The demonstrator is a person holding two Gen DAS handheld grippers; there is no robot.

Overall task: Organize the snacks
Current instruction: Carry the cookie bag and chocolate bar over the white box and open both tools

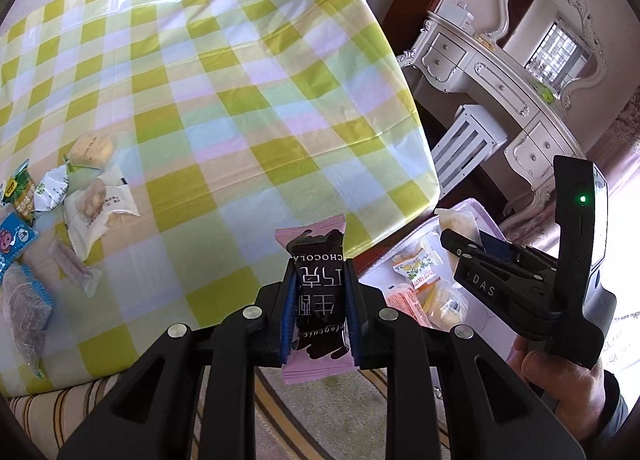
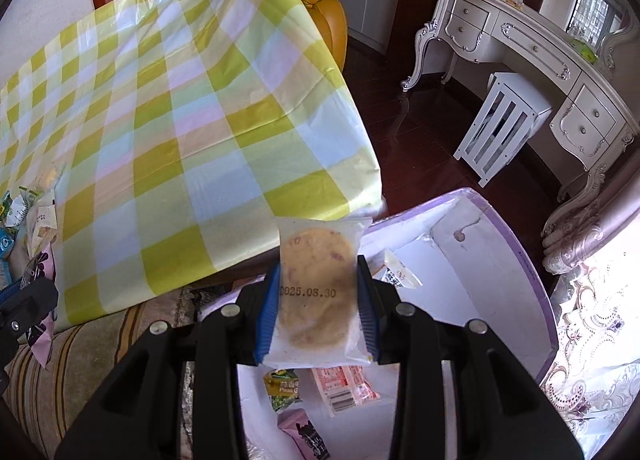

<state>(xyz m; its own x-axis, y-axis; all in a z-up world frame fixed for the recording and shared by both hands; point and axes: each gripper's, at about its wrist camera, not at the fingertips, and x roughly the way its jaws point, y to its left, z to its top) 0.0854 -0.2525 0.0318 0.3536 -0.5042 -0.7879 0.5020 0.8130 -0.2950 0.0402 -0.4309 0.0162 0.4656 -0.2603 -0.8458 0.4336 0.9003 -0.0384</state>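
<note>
Yellow-green, pale blue and pink checks covered the tablecloth (image 1: 224, 100), a thin creased sheet draped over a table that filled most of both views. Loose snacks (image 1: 92, 196) lay bunched near its left edge. Beneath the near edge ran a striped rug (image 2: 80, 344), and beyond the far edge stood an orange leather chair (image 2: 320, 0). To the right, on dark wood floor, stood an ornate white dresser (image 2: 532, 44) with a mirror (image 1: 556, 48) and a white slatted stool (image 2: 504, 124) before it.

The left gripper (image 1: 318, 300) was clamped on a pink-and-black chocolate bar (image 1: 318, 292), held upright above the table's near edge. The right gripper (image 2: 318, 308) gripped a clear-wrapped biscuit (image 2: 318, 288), stamped 2025.08.30, over a white box (image 2: 536, 280) with a lilac rim, which sat just right of the table. Several packets (image 2: 344, 388) already lay in the box, among them a green one and a red-printed one.
</note>
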